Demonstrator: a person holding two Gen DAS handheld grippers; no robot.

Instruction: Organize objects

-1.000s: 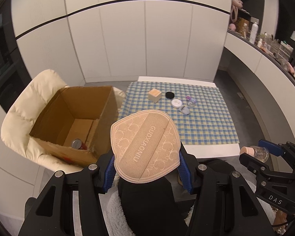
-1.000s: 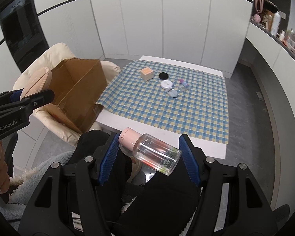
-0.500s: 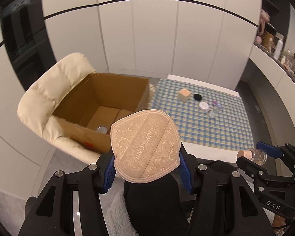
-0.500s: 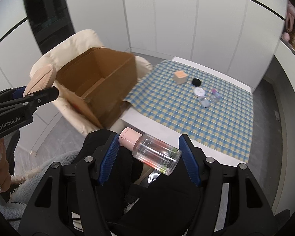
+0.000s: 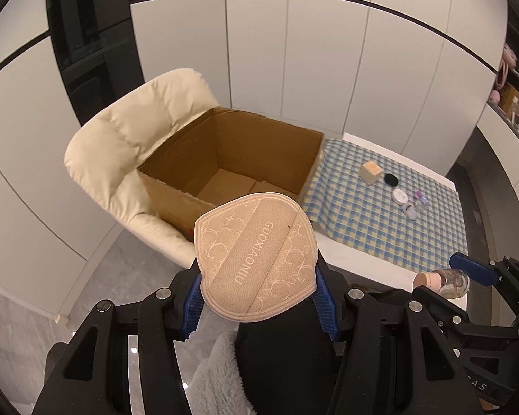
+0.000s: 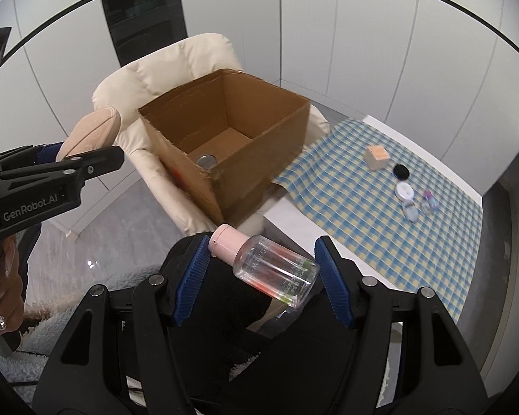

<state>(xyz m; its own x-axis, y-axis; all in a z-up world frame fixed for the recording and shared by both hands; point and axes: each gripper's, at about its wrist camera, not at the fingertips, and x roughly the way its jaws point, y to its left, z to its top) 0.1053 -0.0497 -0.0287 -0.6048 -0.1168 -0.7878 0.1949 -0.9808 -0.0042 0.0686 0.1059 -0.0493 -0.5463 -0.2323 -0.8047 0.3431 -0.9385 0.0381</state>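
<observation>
The open brown cardboard box (image 5: 231, 169), set on the cream padded armchair (image 5: 128, 145) at the left edge of the tabletop (image 6: 287, 218), is now seen more centrally and more fully in both wrist views than a second ago, while the blue-and-yellow checked cloth (image 5: 380, 214) has slid off to the right. Both loads are thus judged to be swinging from the tabletop toward the box, with release still to come. A round metal lid or can (image 6: 206, 162) is seen on the box floor.

The left gripper (image 5: 257, 297) is clamped, as before, on the beige embossed fabric pad (image 5: 256, 259), which is held upright in its jaws. The right gripper (image 6: 263, 269) is likewise closed on the clear plastic bottle with a pink cap (image 6: 266, 263), which lies crosswise between its jaws. A tan cube (image 6: 377, 157), a black disc (image 6: 401, 171) and small jars (image 6: 410, 200) remain near the far right corner of the cloth.
</observation>
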